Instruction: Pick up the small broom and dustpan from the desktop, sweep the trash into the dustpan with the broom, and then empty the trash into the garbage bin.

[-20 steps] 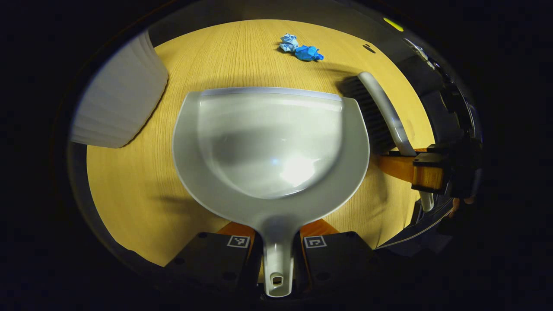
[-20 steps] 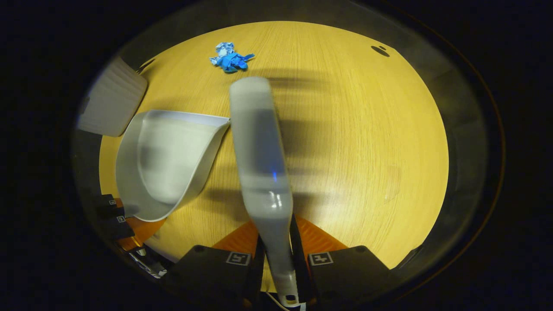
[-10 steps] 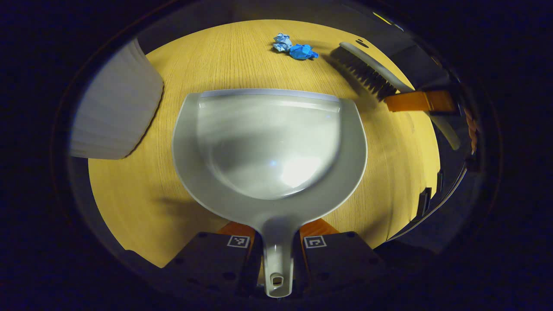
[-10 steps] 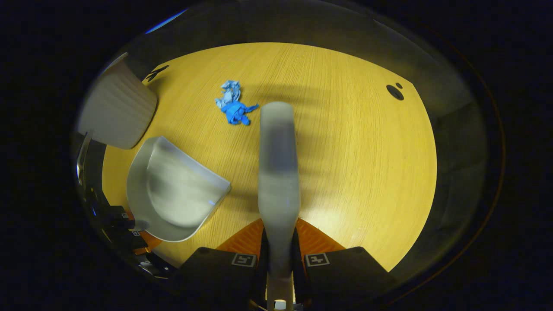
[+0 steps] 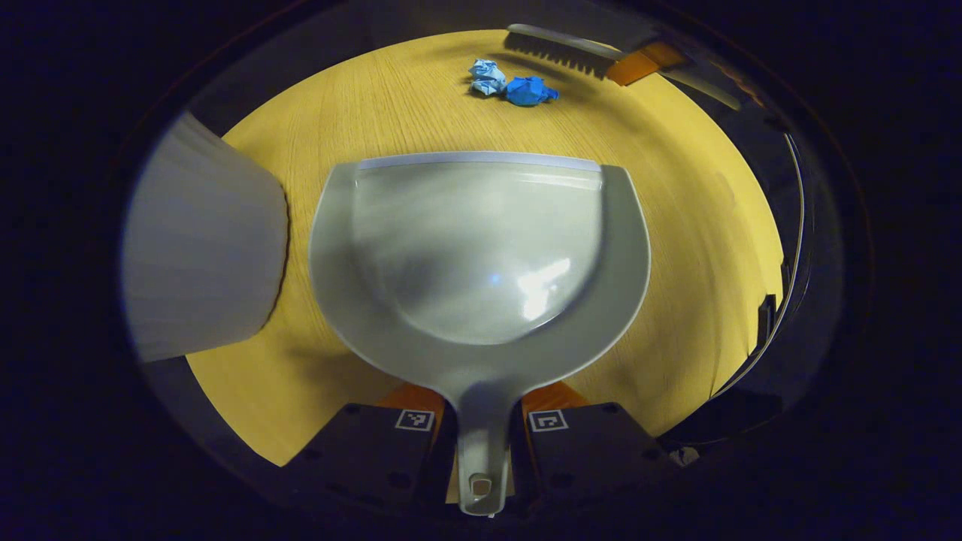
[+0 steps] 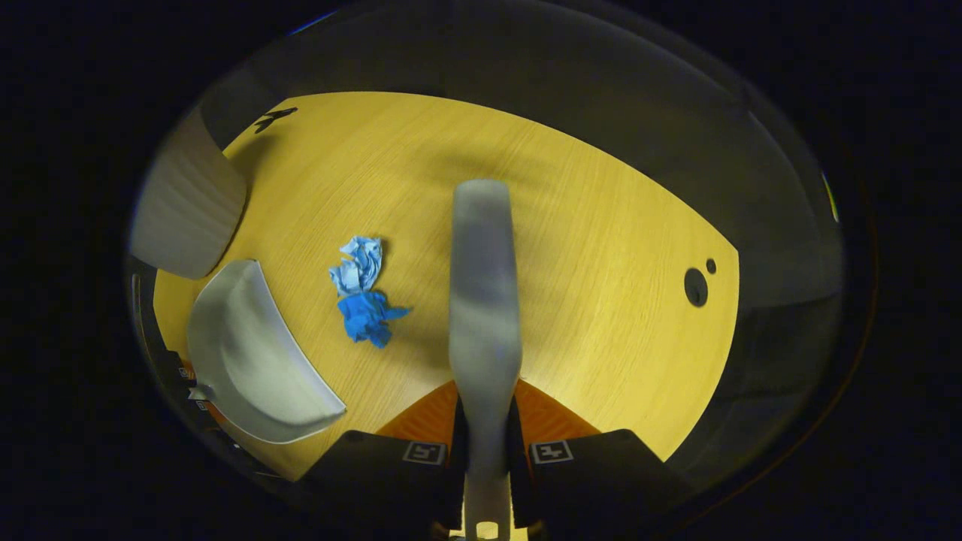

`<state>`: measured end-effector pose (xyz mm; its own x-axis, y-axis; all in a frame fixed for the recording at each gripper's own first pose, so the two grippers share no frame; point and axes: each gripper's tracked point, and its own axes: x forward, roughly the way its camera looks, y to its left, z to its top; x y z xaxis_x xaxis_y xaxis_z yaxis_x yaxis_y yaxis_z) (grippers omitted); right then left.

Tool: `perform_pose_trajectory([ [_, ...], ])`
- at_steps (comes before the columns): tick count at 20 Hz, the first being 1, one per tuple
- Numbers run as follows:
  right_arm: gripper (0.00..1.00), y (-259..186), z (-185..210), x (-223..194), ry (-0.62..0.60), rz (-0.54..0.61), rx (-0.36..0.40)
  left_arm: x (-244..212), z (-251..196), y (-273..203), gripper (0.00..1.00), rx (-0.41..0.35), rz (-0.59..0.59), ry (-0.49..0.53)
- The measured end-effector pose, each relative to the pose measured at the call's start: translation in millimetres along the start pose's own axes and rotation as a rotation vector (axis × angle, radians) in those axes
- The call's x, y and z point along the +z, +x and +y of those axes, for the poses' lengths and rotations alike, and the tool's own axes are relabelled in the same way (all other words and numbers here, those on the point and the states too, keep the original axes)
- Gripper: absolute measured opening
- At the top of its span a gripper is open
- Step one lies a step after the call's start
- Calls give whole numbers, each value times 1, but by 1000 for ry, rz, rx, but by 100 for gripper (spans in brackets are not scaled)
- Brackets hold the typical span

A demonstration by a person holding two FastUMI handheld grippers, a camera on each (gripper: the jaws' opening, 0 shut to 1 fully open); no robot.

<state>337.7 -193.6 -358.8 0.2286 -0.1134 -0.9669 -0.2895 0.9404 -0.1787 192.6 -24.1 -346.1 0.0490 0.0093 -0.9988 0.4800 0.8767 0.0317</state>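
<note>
Beyond the dustpan [image 5: 481, 248] clamped in left tongs [image 5: 481, 421], blue trash [image 5: 515, 83], broom [image 6: 485, 300] clamped in right tongs [image 6: 487, 451].

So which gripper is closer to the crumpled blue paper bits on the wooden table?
Right. The right gripper, clamping the grey broom, sits beside the crumpled blue paper bits. The left gripper, holding the grey dustpan, stays farther back.

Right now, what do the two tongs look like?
Both alike: the left tongs and right tongs have black blocky bodies, each half bearing a small square black-and-white marker, with ribbed orange fingers ahead. No cables or sleeves visible.
</note>
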Motion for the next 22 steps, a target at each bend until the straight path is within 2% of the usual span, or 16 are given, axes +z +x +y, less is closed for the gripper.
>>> perform_pose_trajectory([
  [4, 27, 25, 1, 13, -82, 48, 7, 11, 11, 1, 29, 11, 6, 56],
  [9, 27, 27, 21, 9, -188, 58, 52, 21, 16, 1, 29, 18, -24, 91],
  [10, 30, 26, 26, 5, -214, 65, 61, 22, 18, 0, 29, 18, -29, 101],
  [11, 27, 25, 32, 1, -243, 75, 79, 24, 19, 1, 29, 17, -34, 111],
  [15, 27, 0, 70, -20, -374, 65, 185, 26, 21, 2, 29, 1, -87, 147],
  [16, 22, -6, 83, -32, -385, 79, 237, 28, 20, 4, 29, -4, -110, 148],
  [17, 31, -14, 91, -42, -387, 94, 282, 23, 19, -3, 29, -16, -146, 203],
  [18, 27, -19, 92, -47, -372, 104, 317, 16, 19, 5, 29, -6, -149, 192],
  [22, 28, -35, 109, -72, -271, 125, 378, 6, 9, 6, 29, -87, -204, 132],
])
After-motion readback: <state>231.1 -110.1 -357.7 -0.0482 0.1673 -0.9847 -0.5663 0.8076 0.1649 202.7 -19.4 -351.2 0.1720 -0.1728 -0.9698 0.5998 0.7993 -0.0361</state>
